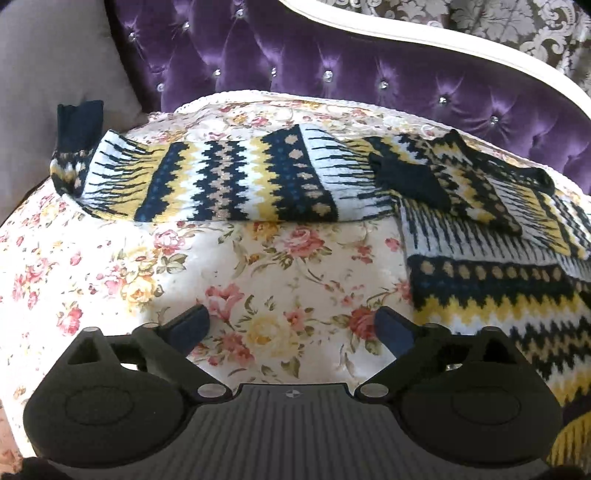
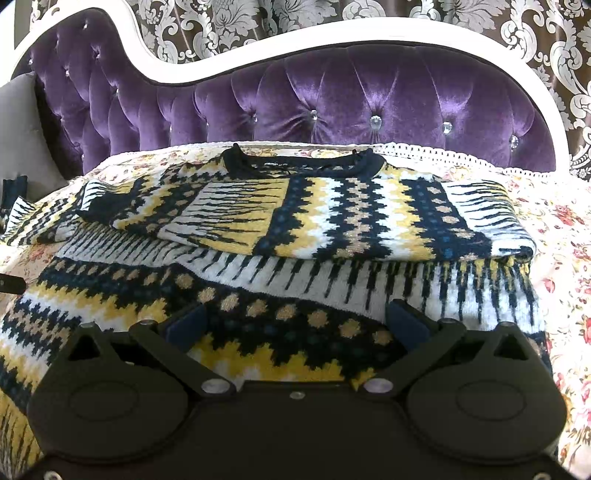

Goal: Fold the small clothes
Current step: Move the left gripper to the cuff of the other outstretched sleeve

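Note:
A knitted sweater (image 2: 295,280) in navy, yellow and white zigzag bands lies flat on a floral seat cover (image 1: 258,266). One sleeve (image 2: 332,218) is folded across the chest, below the dark collar (image 2: 303,164). The other sleeve (image 1: 207,181) stretches out to the left, its dark cuff (image 1: 79,122) resting against a grey cushion. My left gripper (image 1: 291,328) hovers open over bare floral cloth in front of that sleeve, holding nothing. My right gripper (image 2: 295,325) stands open just above the sweater's body, and no fold of knit is pinched between its pads.
A tufted purple velvet backrest (image 2: 332,99) with a white frame rises behind the seat. A grey cushion (image 1: 55,66) stands at the left end. Patterned drapes (image 2: 406,11) hang behind. White lace trim (image 2: 461,158) edges the cover at the back.

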A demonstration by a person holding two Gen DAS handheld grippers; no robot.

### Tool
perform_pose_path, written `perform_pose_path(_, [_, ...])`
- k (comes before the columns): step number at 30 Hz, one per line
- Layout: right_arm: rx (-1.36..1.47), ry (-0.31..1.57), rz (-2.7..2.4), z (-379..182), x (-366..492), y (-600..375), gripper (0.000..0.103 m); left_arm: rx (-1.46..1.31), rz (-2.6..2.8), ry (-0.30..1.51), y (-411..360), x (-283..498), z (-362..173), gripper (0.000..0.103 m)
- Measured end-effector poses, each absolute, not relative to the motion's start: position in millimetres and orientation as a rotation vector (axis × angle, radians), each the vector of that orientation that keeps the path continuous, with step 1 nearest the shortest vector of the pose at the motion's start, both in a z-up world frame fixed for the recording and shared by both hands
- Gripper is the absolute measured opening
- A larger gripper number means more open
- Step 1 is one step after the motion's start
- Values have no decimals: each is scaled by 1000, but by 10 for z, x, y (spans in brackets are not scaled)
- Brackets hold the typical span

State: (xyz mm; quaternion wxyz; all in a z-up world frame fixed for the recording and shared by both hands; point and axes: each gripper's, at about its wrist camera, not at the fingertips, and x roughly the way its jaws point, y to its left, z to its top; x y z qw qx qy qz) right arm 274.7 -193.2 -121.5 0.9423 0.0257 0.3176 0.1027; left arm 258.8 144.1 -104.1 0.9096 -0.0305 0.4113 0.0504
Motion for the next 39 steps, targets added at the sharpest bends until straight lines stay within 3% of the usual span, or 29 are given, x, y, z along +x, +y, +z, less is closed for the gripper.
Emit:
perform_pose_path(34, [7, 699, 206, -1172, 2806, -1888, 103, -63, 125, 818, 1431, 2591, -1058, 101])
perform_pose_path(39, [2, 698, 205, -1154, 2797, -1892, 103, -64, 142, 805, 1468, 2583, -1006, 91])
